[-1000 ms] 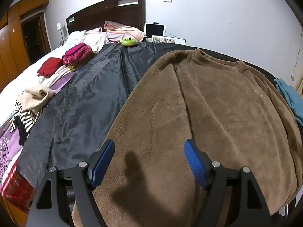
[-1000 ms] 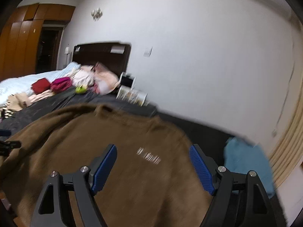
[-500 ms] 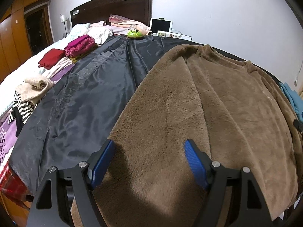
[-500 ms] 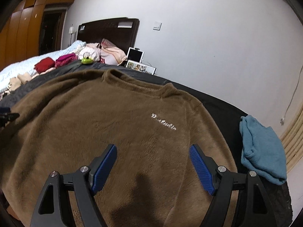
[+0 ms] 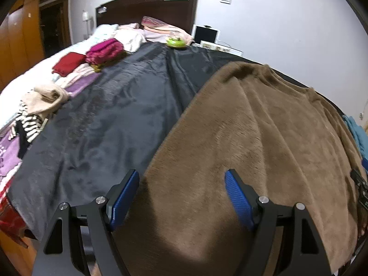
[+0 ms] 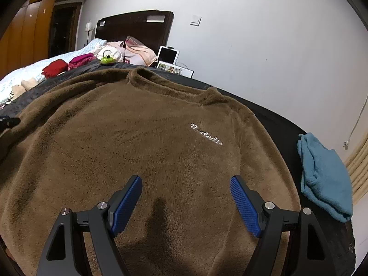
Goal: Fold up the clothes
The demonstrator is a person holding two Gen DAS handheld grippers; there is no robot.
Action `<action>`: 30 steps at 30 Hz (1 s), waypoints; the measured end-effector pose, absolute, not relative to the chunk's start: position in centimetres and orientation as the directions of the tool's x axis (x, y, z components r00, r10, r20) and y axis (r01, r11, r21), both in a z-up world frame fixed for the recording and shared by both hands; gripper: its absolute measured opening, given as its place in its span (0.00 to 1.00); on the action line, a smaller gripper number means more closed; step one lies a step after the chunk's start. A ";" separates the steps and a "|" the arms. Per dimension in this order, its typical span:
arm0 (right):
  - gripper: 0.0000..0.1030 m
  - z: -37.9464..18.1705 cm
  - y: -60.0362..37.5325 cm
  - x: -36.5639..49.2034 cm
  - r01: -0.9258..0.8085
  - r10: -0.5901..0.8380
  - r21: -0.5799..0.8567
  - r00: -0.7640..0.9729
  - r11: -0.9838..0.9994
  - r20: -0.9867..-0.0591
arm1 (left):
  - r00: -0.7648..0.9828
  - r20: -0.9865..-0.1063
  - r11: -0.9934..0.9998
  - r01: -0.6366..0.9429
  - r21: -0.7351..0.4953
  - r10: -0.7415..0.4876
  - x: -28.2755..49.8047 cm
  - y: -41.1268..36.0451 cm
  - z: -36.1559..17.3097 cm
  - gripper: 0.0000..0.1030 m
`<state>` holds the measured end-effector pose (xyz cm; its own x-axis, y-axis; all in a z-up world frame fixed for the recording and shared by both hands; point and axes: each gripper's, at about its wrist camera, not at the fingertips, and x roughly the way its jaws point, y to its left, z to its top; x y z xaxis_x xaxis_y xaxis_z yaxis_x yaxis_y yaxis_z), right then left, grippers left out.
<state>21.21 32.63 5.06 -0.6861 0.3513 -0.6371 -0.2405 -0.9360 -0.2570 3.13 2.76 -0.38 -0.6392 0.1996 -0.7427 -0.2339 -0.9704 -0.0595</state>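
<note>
A fluffy brown sweater lies spread flat on the black sheet that covers the bed, collar toward the far wall and white lettering on its chest. My left gripper hovers open just above the sweater's near left edge, nothing between its blue pads. Over the sweater's lower right part my right gripper hangs open too, its jaws empty. The sweater fills the right half of the left wrist view. The hem nearest me is hidden under both grippers.
A folded teal cloth lies on the sheet right of the sweater. Folded red and magenta clothes, a cream garment and a striped one lie at the left. A green toy, pillows and the dark headboard stand beyond.
The right gripper has come down toward the sweater, which now fills more of its view. The left gripper has drifted slightly sideways along the sweater's left edge. Both jaws stay equally wide.
</note>
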 end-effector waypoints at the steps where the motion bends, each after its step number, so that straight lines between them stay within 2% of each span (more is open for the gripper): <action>1: 0.78 5.0 32.7 21.1 -0.239 0.350 -0.257 -0.683 -0.936 -0.641 | -0.659 -0.737 -0.979 -0.203 -0.022 0.153 2.8 2.5 -0.3 0.79; 4: 0.78 4.7 32.6 21.0 -0.236 0.352 -0.262 -0.678 -0.936 -0.645 | -0.675 -0.734 -0.988 -0.148 0.046 0.067 1.7 1.9 -0.6 0.79; 8: 0.78 4.6 32.5 20.9 -0.234 0.355 -0.268 -0.676 -0.935 -0.646 | -0.650 -0.755 -0.991 -0.133 0.003 0.085 1.1 0.7 -1.1 0.79; 13: 0.78 4.5 32.4 20.7 -0.233 0.356 -0.270 -0.672 -0.934 -0.649 | -0.594 -0.765 -0.966 -0.211 -0.150 0.249 2.6 0.6 -0.5 0.79; 16: 0.78 4.6 32.3 20.8 -0.235 0.361 -0.276 -0.676 -0.932 -0.642 | -0.575 -0.755 -0.943 -0.276 -0.185 0.316 4.1 1.7 0.3 0.79; 24: 0.78 4.6 32.2 20.8 -0.236 0.362 -0.277 -0.680 -0.931 -0.638 | -0.571 -0.735 -0.887 -0.454 -0.087 0.365 8.5 6.7 2.1 0.82; 30: 0.78 4.7 32.4 20.9 -0.238 0.358 -0.269 -0.683 -0.933 -0.637 | -0.610 -0.764 -0.896 -0.433 0.101 0.209 8.8 8.8 -0.7 0.82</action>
<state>20.89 32.40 4.67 -0.6832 0.3578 -0.6365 -0.2378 -0.9332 -0.2693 8.81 8.78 -0.70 -0.6104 0.2095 -0.7639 -0.4334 -0.8955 0.1008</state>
